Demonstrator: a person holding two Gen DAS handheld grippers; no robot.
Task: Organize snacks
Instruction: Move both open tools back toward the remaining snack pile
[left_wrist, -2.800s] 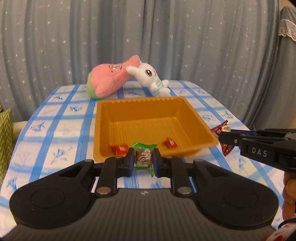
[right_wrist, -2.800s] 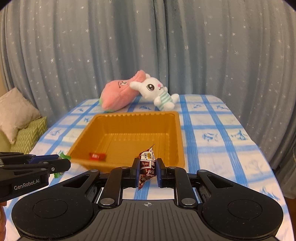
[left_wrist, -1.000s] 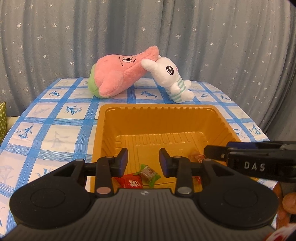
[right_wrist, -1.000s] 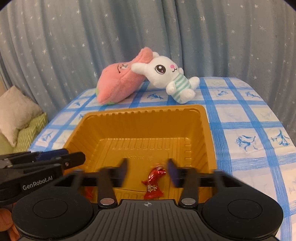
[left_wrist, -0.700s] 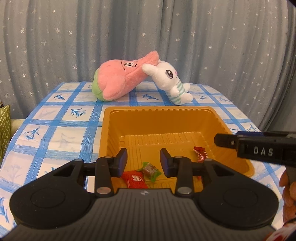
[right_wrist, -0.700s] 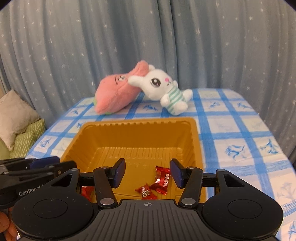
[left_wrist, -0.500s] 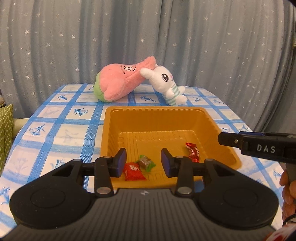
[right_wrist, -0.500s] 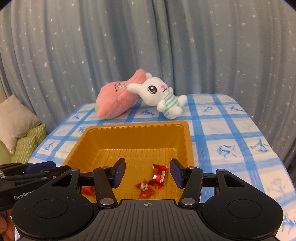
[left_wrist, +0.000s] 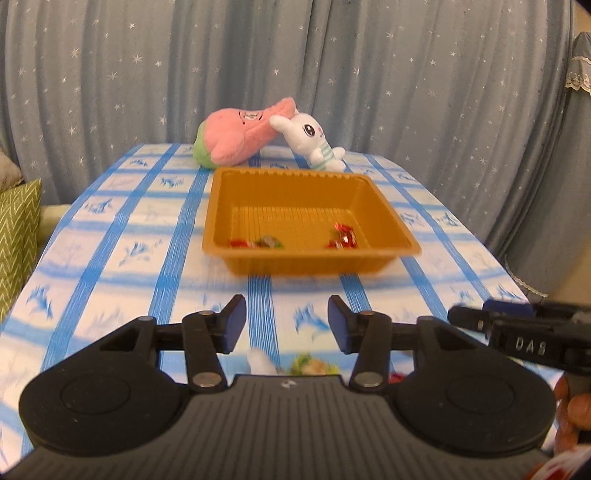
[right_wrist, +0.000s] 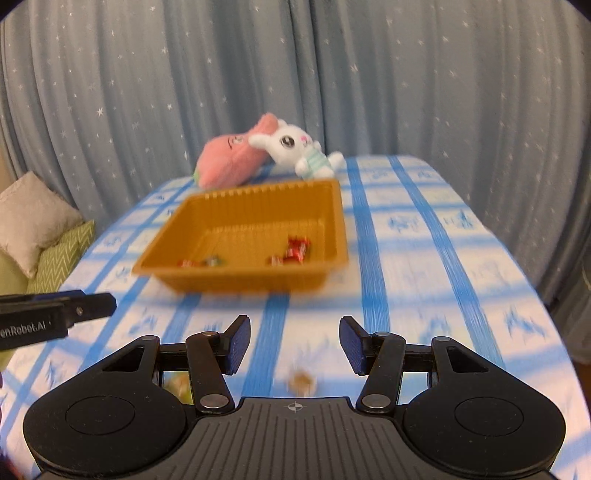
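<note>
The desk, under a blue-and-white checked cloth, carries an orange tray mid-surface, a pink plush and a white rabbit plush touching at its far end, and blurred wrapped snacks near its front edge.

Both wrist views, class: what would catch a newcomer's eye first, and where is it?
The orange plastic tray mid-table on the blue-checked tablecloth, red-wrapped candies in its near end. Behind it lie a pink plush and white bunny plush. Both open grippers, left and right, fill the foreground.
</note>
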